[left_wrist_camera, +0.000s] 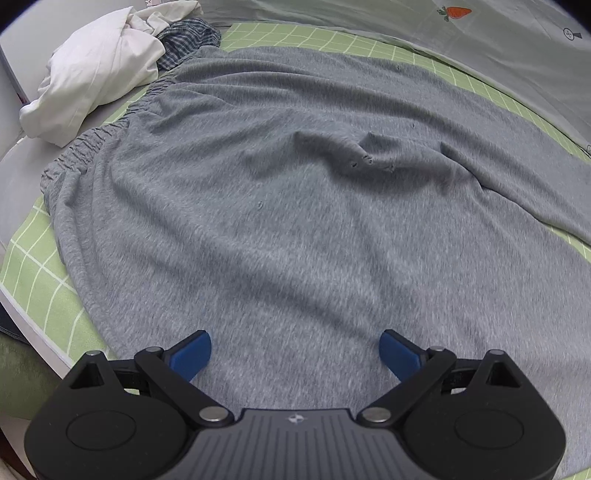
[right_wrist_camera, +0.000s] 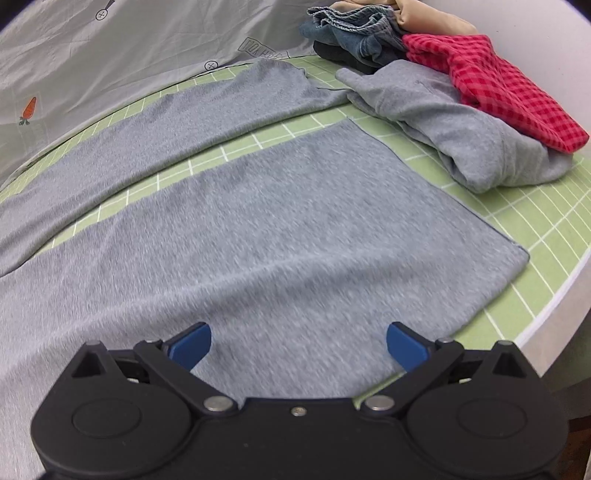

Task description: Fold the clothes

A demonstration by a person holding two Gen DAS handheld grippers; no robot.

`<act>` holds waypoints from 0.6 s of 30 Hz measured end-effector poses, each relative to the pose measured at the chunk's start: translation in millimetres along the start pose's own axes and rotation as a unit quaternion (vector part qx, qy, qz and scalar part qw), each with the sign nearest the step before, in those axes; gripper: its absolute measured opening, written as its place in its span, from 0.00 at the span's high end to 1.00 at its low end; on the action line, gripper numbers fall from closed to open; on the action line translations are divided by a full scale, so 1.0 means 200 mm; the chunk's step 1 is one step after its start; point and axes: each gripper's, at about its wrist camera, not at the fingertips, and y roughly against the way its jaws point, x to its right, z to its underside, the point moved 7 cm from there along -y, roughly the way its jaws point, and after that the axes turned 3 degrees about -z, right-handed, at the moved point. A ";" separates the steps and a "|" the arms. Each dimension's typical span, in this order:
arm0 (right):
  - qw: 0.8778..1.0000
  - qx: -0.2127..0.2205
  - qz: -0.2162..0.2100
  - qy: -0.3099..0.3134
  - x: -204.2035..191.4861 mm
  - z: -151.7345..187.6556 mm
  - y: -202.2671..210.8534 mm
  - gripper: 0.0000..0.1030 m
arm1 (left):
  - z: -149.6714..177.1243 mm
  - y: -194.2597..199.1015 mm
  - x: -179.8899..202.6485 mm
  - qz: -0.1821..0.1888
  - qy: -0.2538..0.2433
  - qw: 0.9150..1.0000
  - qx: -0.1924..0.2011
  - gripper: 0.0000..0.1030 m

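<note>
A pair of grey sweatpants [left_wrist_camera: 295,206] lies spread flat on a green grid mat [left_wrist_camera: 40,291]. The left wrist view shows its gathered elastic waistband [left_wrist_camera: 88,147] at the left. The right wrist view shows the two legs [right_wrist_camera: 258,229] stretched out side by side, with a strip of mat between them. My left gripper [left_wrist_camera: 294,354] is open and empty, low over the cloth near the seat. My right gripper [right_wrist_camera: 298,345] is open and empty, low over the near leg.
A crumpled white garment [left_wrist_camera: 96,70] and a dark plaid one [left_wrist_camera: 188,37] lie past the waistband. A folded grey garment [right_wrist_camera: 465,125], a red checked cloth [right_wrist_camera: 495,88] and denim [right_wrist_camera: 354,33] pile at the mat's far right. A grey printed sheet [right_wrist_camera: 110,55] lies behind.
</note>
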 end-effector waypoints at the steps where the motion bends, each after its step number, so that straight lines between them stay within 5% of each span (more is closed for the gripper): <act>1: 1.000 -0.001 0.002 0.001 0.01 0.02 0.01 0.00 | 0.01 0.00 0.01 0.002 -0.004 1.000 0.000 0.05; 9: 1.000 -0.002 0.013 0.016 0.06 0.12 0.06 0.00 | 0.06 0.02 0.04 0.001 -0.026 1.000 0.002 0.03; 18: 0.999 0.023 0.042 -0.025 0.15 0.01 -0.01 0.00 | 0.07 0.03 0.01 0.004 -0.018 1.000 0.001 0.02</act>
